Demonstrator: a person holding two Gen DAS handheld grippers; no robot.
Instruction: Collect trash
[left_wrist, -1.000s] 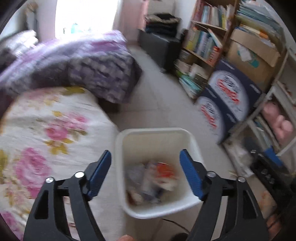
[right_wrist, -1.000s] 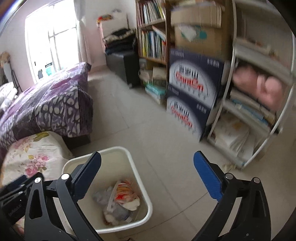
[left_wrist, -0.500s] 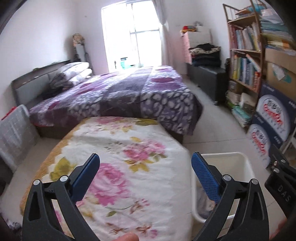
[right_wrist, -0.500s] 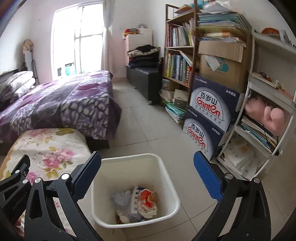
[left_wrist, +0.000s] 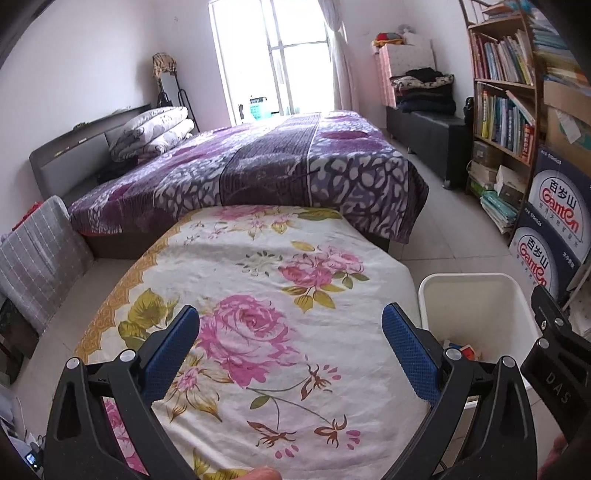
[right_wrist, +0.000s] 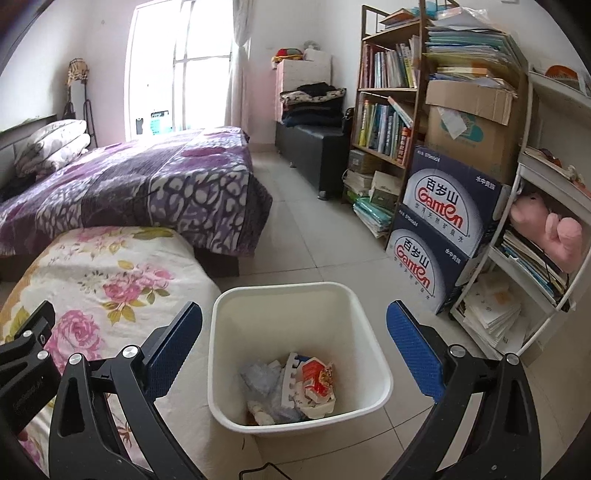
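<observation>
A: Where does the white bin (right_wrist: 299, 354) stand?

B: On the tiled floor (right_wrist: 321, 236), just right of the low surface under the floral cloth (left_wrist: 266, 295); in the right wrist view it sits near and central, framed between the blue pads; in the left wrist view it shows at the near right, partly behind that gripper's right finger.

A: And the trash?

B: The trash (right_wrist: 291, 384) lies at the bottom of the bin; crumpled clear plastic, a white piece, and a red and orange wrapper are what can be told.

A: How do the tools stand?

B: The left gripper (left_wrist: 291, 347) is spread wide over the floral cloth with nothing between its pads; the right gripper (right_wrist: 295, 339) is likewise released, jaws far apart above the bin, grasping nothing.

A: What lies beyond?

B: The bed with a purple cover (left_wrist: 258, 170) is at the far end of the cloth; the bookshelf (right_wrist: 388, 103) and two blue cartons (right_wrist: 443, 229) stand along the right wall.
</observation>
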